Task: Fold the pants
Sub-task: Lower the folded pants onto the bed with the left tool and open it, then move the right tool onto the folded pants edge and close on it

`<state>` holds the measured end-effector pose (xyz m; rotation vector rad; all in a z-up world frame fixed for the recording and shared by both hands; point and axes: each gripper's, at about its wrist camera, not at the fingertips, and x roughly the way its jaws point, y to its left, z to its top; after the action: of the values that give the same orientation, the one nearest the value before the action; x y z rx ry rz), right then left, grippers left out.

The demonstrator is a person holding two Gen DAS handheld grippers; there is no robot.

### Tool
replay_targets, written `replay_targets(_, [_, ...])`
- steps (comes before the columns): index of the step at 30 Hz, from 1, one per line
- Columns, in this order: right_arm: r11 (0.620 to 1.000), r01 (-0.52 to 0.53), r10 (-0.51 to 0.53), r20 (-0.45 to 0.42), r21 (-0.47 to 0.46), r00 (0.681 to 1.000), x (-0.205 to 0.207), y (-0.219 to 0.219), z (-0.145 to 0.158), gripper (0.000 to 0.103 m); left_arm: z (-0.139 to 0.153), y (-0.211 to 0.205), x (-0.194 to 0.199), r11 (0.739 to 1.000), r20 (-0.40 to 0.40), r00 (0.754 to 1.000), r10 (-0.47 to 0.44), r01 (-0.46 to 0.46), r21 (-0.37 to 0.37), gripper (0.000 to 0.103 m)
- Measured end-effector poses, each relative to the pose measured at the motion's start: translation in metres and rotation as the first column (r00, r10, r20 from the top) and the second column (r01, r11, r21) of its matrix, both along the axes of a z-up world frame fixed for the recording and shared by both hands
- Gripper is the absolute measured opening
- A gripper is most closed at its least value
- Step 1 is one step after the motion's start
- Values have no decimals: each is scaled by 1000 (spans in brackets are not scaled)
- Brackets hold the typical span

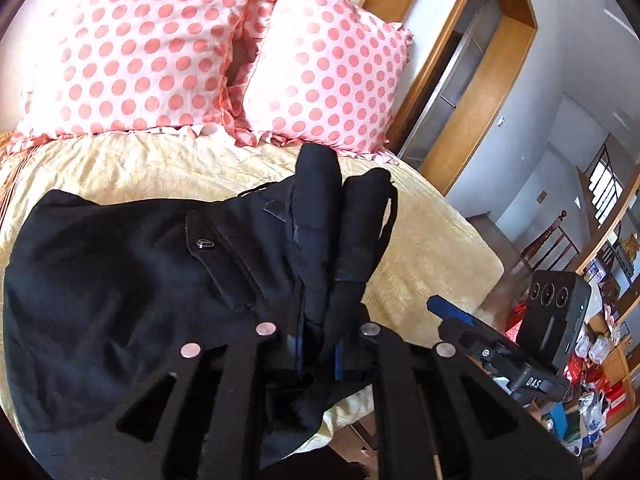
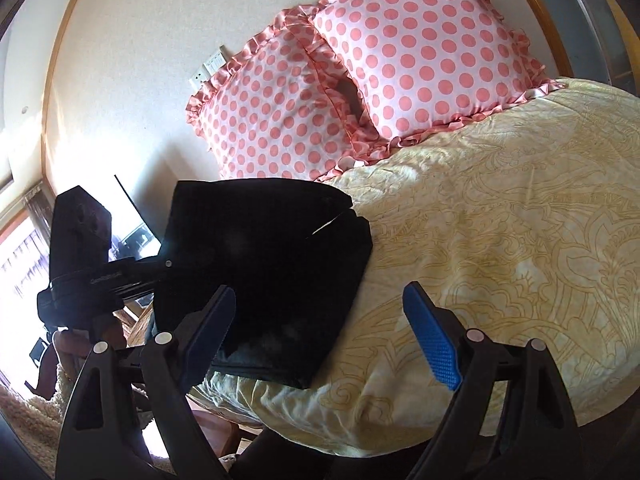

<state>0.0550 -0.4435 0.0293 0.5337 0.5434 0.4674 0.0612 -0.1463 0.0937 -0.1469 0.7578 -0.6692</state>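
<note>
Black pants (image 1: 140,264) lie on a yellow bedspread (image 1: 160,168), waistband and button facing up, with two bunched rolls of cloth running toward the pillows. My left gripper (image 1: 318,354) is shut on a fold of this black cloth at the near edge of the bed. In the right wrist view the pants (image 2: 260,260) look like a flat dark rectangle near the bed's left corner. My right gripper (image 2: 320,292) stands open above the near edge of the bed, its left blue pad over the pants' near edge and its right pad over bare bedspread, with nothing gripped.
Two pink polka-dot pillows (image 1: 312,68) (image 2: 420,48) lean at the head of the bed. The bedspread (image 2: 500,220) stretches bare to the right of the pants. A wooden door frame (image 1: 480,92) and cluttered shelves (image 1: 592,360) stand beyond the bed's corner. The left gripper's body (image 2: 80,240) shows left of the pants.
</note>
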Motion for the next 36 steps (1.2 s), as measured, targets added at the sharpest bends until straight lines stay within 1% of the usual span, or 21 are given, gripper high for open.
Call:
replay_targets(2, [1000, 13, -13, -7, -12, 1000, 0, -1, -1, 88, -15, -12, 4, 998, -32, 999, -42, 43, 37, 10])
replay_targets(4, [1000, 24, -24, -12, -18, 1000, 0, -2, -1, 88, -42, -24, 5, 993, -76, 995, -56, 64, 103, 11])
replay_targets(5, [1000, 25, -26, -11, -18, 1000, 0, -2, 0, 88, -52, -27, 4, 990, -87, 994, -59, 70, 123, 12])
replay_targets(6, [999, 27, -28, -6, -23, 1000, 0, -2, 2, 88, -58, -28, 3, 989, -71, 996, -61, 70, 128, 12])
replay_targets(9, [998, 28, -27, 17, -53, 999, -3, 3, 11, 88, -54, -28, -5, 988, -14, 998, -61, 62, 143, 13])
replay_targets(10, [998, 24, -23, 28, -59, 999, -4, 5, 15, 88, -52, -27, -6, 987, -3, 998, -61, 61, 147, 17])
replay_targets(12, [998, 17, -14, 54, -66, 998, -5, 9, 22, 88, -49, -25, -11, 986, 8, 998, -64, 62, 154, 21])
replay_targets(13, [997, 15, -10, 68, -70, 998, -5, 12, 27, 88, -47, -23, -14, 985, 8, 998, -62, 60, 161, 30])
replay_targets(14, [997, 11, -5, 84, -72, 996, -6, 15, 32, 88, -46, -18, -20, 984, 3, 998, -57, 56, 167, 52])
replay_targets(15, [997, 6, 1, 98, -73, 995, -7, 18, 36, 87, -43, -11, -24, 987, 4, 999, -48, 47, 154, 64])
replay_targets(16, [997, -2, 11, 114, -73, 993, -7, 21, 40, 87, -38, 0, -28, 992, 11, 999, -37, 35, 122, 79])
replay_targets(18, [997, -23, 34, 133, -78, 991, -7, 29, 46, 87, -29, 24, -37, 998, 43, 999, 7, -10, 70, 82])
replay_targets(20, [994, -58, 71, 146, -91, 987, -4, 43, 50, 87, -22, 46, -39, 991, 95, 990, 101, -109, 80, 91])
replay_targets(22, [988, -101, 117, 144, -115, 983, 0, 62, 49, 87, -23, 66, -36, 966, 144, 968, 207, -225, 124, 93])
replay_targets(24, [979, -144, 161, 121, -143, 979, 6, 82, 42, 87, -30, 78, -30, 947, 141, 956, 259, -279, 156, 93])
replay_targets(27, [970, -185, 200, 91, -158, 976, 11, 104, 31, 86, -45, 88, -22, 932, 107, 947, 304, -319, 172, 93])
replay_targets(30, [964, -185, 200, 63, -188, 978, 13, 116, 22, 86, -61, 90, -14, 920, 83, 940, 330, -340, 195, 93])
replay_targets(32, [956, -162, 172, 18, -243, 985, 16, 120, 10, 86, -69, 91, -16, 909, 94, 936, 340, -352, 224, 93])
replay_targets(34, [943, -170, 160, -58, -287, 985, 21, 125, -9, 86, -77, 89, -20, 897, 122, 933, 339, -360, 257, 93])
replay_targets(35, [938, -154, 155, -23, -311, 988, 17, 127, -11, 86, -79, 87, -21, 890, 137, 929, 342, -368, 269, 94])
replay_targets(36, [928, -147, 152, -14, -343, 988, 15, 131, -12, 86, -80, 87, -25, 888, 147, 927, 344, -373, 271, 94])
